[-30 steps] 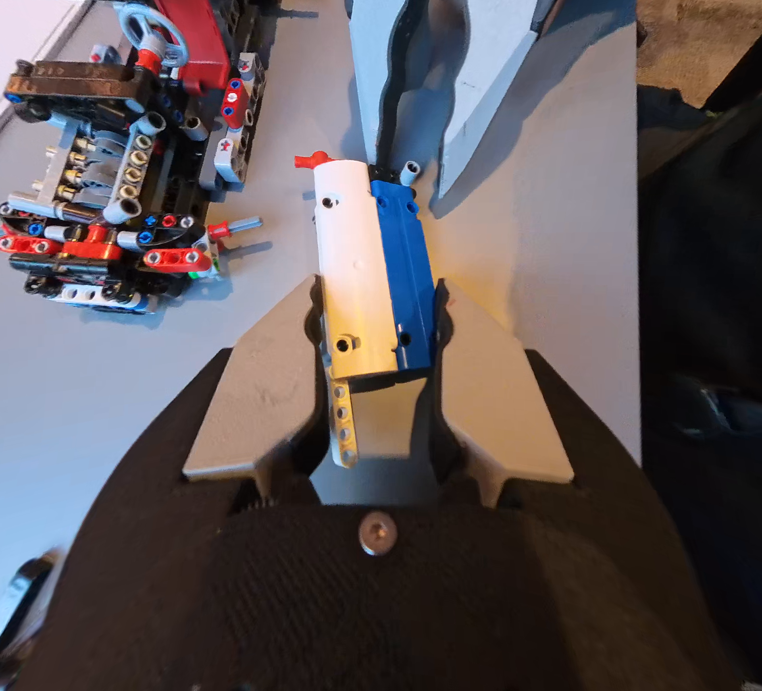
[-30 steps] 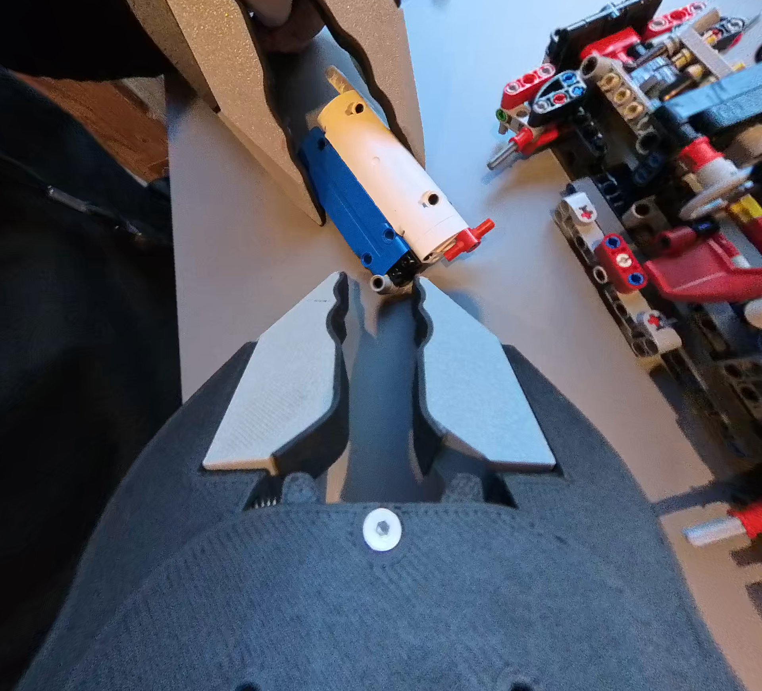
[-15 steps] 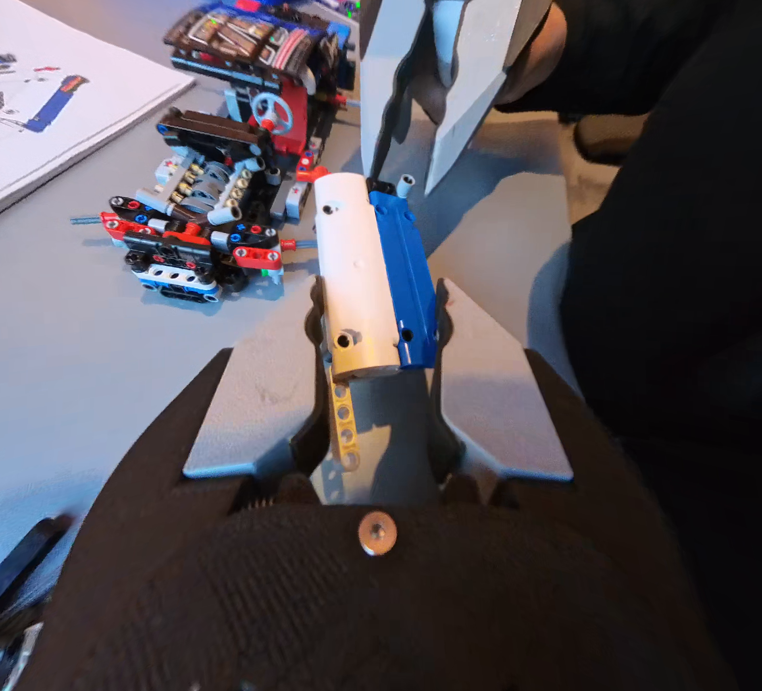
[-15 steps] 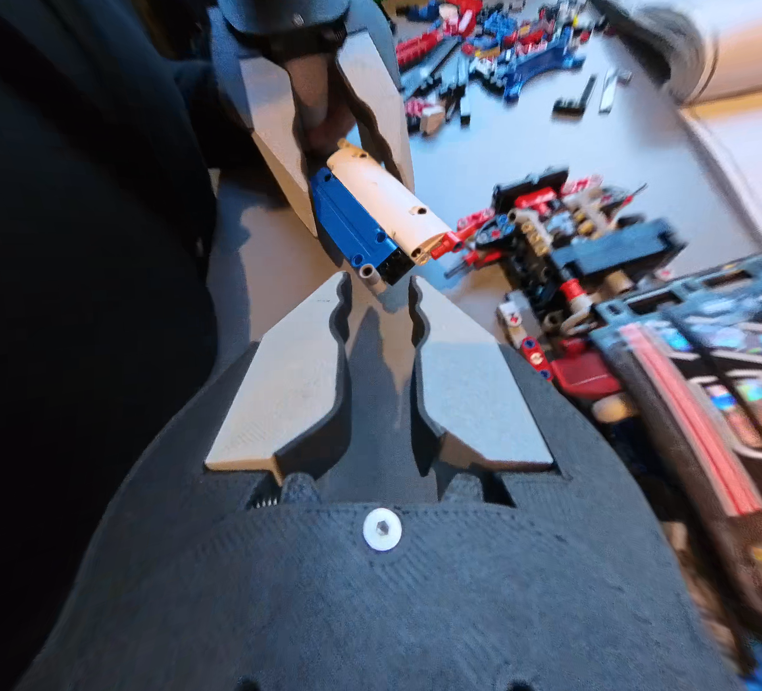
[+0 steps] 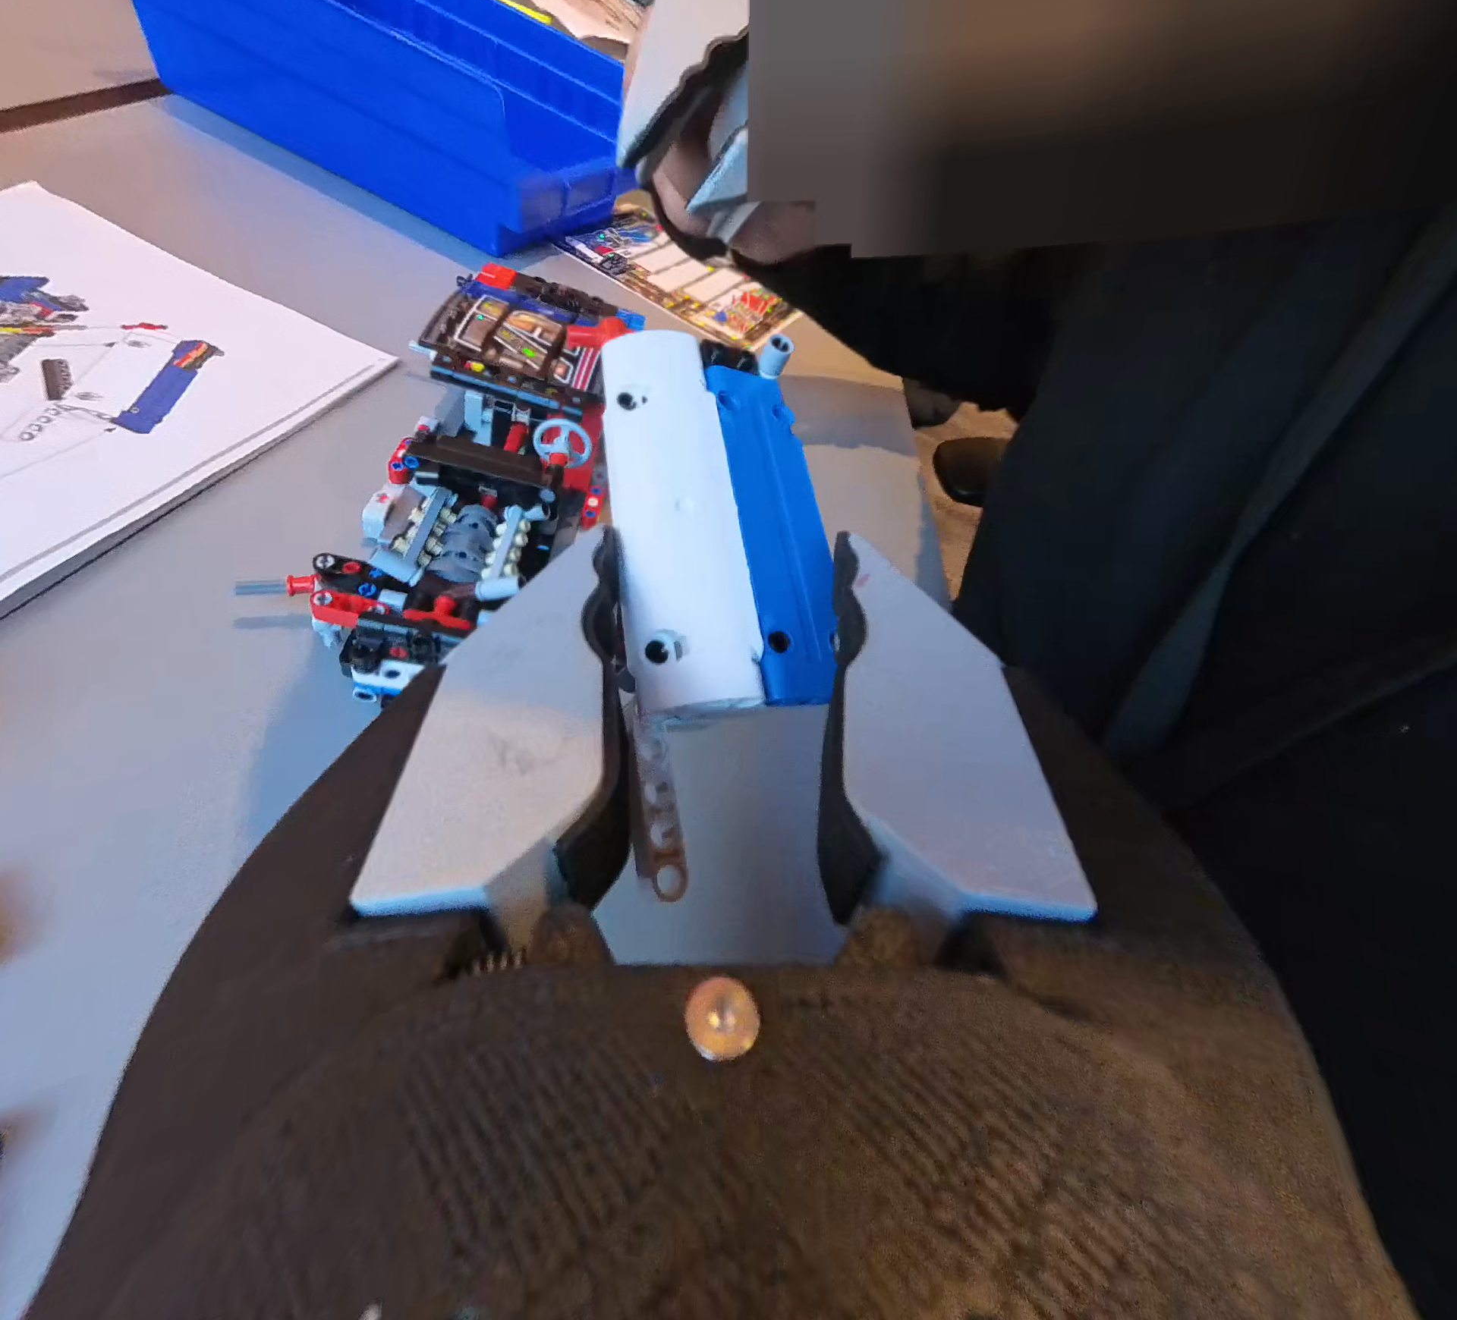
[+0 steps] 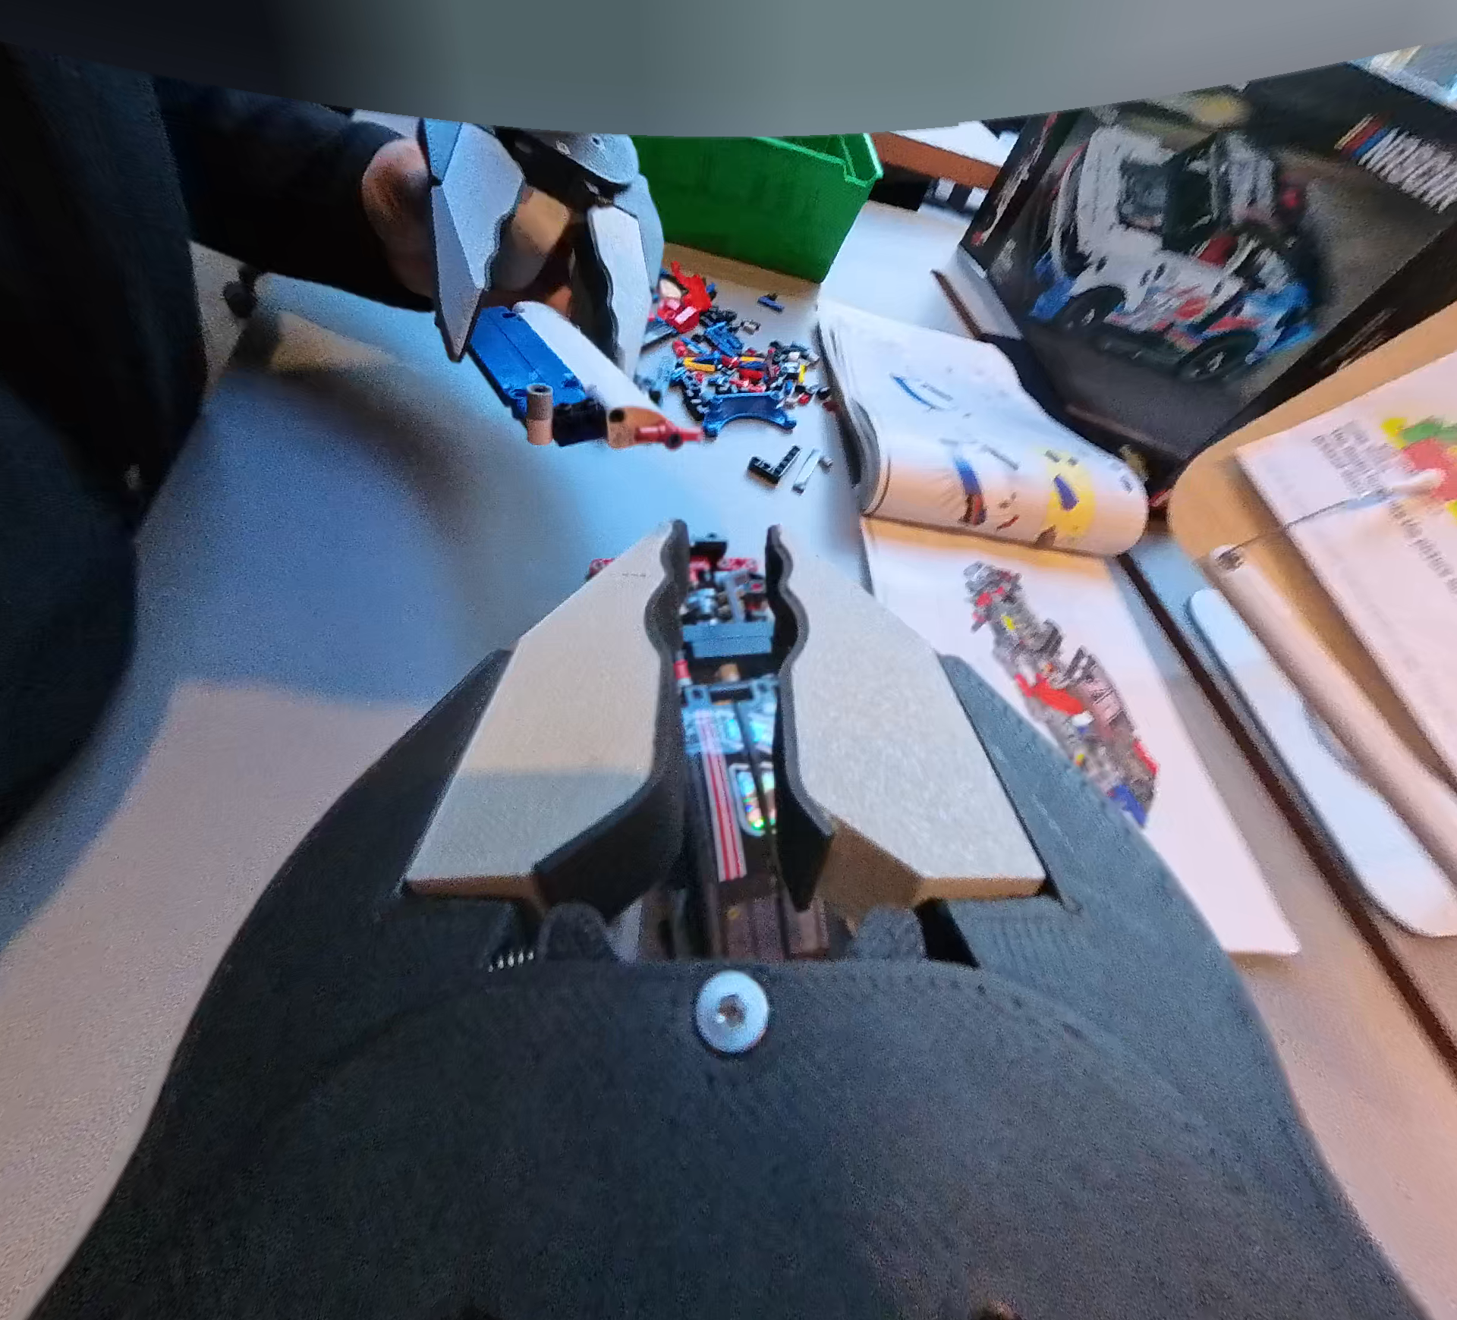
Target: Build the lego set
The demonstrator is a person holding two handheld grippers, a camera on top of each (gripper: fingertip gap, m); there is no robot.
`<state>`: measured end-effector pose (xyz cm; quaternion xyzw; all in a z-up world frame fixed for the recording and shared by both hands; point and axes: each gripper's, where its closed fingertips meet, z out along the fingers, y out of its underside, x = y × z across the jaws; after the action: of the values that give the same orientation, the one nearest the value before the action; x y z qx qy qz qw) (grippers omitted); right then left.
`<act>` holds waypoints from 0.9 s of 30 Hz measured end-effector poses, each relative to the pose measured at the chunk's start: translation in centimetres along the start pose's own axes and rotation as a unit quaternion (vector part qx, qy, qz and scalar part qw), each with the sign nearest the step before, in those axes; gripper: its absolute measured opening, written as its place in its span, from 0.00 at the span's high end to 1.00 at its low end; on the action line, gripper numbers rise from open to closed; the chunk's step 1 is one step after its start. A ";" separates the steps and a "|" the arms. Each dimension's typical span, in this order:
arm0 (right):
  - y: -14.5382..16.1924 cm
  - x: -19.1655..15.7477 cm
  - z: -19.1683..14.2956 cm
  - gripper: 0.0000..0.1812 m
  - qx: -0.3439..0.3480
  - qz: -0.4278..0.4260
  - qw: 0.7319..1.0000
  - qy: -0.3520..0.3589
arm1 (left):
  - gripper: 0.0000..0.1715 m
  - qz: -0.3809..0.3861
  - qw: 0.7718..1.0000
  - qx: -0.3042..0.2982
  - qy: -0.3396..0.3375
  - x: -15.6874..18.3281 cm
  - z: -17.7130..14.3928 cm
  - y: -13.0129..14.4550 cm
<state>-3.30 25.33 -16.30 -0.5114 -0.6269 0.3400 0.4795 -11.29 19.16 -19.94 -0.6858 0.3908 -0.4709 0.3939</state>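
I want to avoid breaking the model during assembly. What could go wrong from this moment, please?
1. The left hand-held gripper clamps only the near end of the white and blue panel piece, which is held up above the table; it may pivot or slip.
2. The right hand-held gripper hovers over the car chassis with a narrow gap; lowering could knock parts loose.

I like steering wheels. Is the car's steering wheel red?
No, the steering wheel on the half-built car is pale grey-blue, beside red parts.
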 end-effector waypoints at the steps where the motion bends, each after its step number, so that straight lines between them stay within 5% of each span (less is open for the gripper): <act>1: -0.4 0.2 0.1 0.91 0.006 -0.015 1.000 0.000 | 0.70 -0.011 1.000 -0.001 0.011 -0.1 0.2 -0.4; 14: -2.2 -3.3 2.1 0.90 -0.029 -0.193 0.981 -0.022 | 0.70 -0.078 0.986 0.024 0.148 3.1 1.4 -2.5; 27: -3.2 -5.8 1.0 0.95 -0.038 -0.223 0.972 -0.056 | 0.70 -0.076 0.977 0.012 0.200 5.5 2.2 -2.5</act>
<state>-5.13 18.97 -15.19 -0.3565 -0.7636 0.2283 0.4875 -7.38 15.58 -16.33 -0.6009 0.4025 -0.6319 0.2787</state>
